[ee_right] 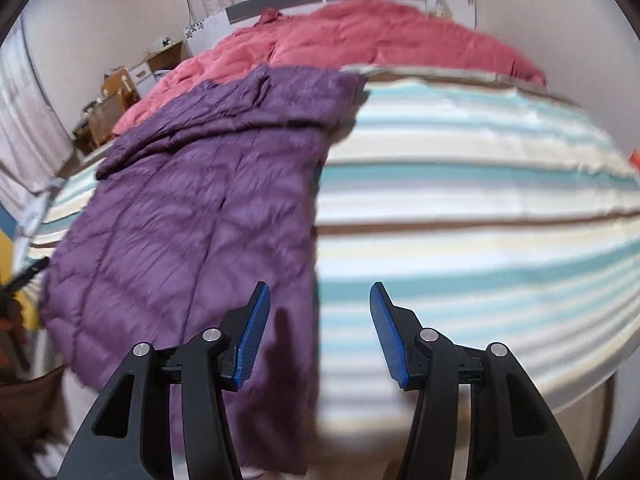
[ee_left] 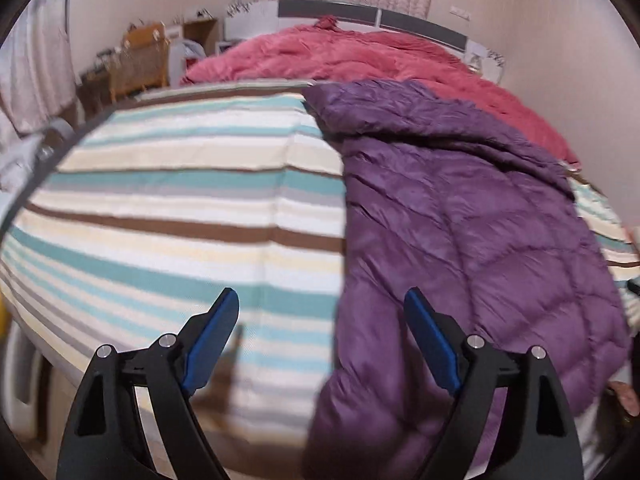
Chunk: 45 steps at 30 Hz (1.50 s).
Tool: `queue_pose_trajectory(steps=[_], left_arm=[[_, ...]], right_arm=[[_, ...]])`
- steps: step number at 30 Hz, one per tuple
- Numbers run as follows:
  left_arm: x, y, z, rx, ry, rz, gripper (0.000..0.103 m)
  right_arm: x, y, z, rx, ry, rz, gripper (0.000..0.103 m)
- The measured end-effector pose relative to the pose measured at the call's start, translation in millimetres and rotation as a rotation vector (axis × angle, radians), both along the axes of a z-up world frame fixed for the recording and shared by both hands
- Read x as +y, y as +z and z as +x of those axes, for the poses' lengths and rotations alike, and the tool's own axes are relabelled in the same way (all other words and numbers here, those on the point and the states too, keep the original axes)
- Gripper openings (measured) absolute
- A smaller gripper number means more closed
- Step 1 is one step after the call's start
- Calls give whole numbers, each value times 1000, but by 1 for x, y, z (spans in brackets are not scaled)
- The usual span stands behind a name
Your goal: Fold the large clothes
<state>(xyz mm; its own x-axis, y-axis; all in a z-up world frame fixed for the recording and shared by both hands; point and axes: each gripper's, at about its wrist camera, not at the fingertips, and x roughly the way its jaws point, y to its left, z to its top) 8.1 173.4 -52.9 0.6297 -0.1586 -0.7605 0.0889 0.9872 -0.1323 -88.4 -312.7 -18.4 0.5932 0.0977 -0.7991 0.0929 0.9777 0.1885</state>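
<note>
A purple quilted down jacket [ee_left: 472, 216] lies folded lengthwise on the striped bed cover [ee_left: 180, 200], its hem hanging over the near edge. It also shows in the right wrist view [ee_right: 200, 216] on the striped cover [ee_right: 480, 208]. My left gripper [ee_left: 322, 300] is open and empty, hovering above the jacket's left edge near the bed's front. My right gripper [ee_right: 320, 296] is open and empty, hovering above the jacket's right edge.
A red quilt [ee_left: 380, 56] is bunched at the far end of the bed by the headboard [ee_left: 360, 12]. Wooden chairs and shelves [ee_left: 140, 60] stand by the far left wall. Curtains hang at the left and behind.
</note>
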Motion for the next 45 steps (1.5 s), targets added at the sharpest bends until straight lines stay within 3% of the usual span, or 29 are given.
queue_pose_trajectory(steps=[2, 6, 13, 15, 17, 19, 21, 34, 40, 45], left_arm=[[-3, -5, -4, 26, -22, -22, 77], [-17, -14, -11, 60, -89, -18, 65], [-24, -14, -21, 78, -126, -15, 55], [-23, -14, -24, 86, -127, -27, 52], [-22, -14, -25, 95, -128, -33, 40], [-22, -13, -27, 105, -141, -61, 12], [-23, -9, -29, 101, -150, -82, 8], [-16, 43, -23, -17, -113, -208, 6], [-17, 71, 9, -74, -95, -265, 6], [-27, 87, 35, -108, -101, -256, 6]], right_arm=[[3, -6, -7, 28, 17, 45, 46], [12, -18, -19, 70, 45, 81, 44], [19, -27, -32, 99, 72, 116, 38], [24, -30, -32, 108, 92, 133, 28], [28, -30, -31, 109, 112, 132, 14], [31, -28, -32, 100, 131, 132, 8], [31, -24, -33, 87, 136, 144, 6], [15, 27, -15, -54, 121, 281, 4], [8, 48, 16, -111, 108, 296, 4], [1, 60, 44, -143, 93, 310, 4]])
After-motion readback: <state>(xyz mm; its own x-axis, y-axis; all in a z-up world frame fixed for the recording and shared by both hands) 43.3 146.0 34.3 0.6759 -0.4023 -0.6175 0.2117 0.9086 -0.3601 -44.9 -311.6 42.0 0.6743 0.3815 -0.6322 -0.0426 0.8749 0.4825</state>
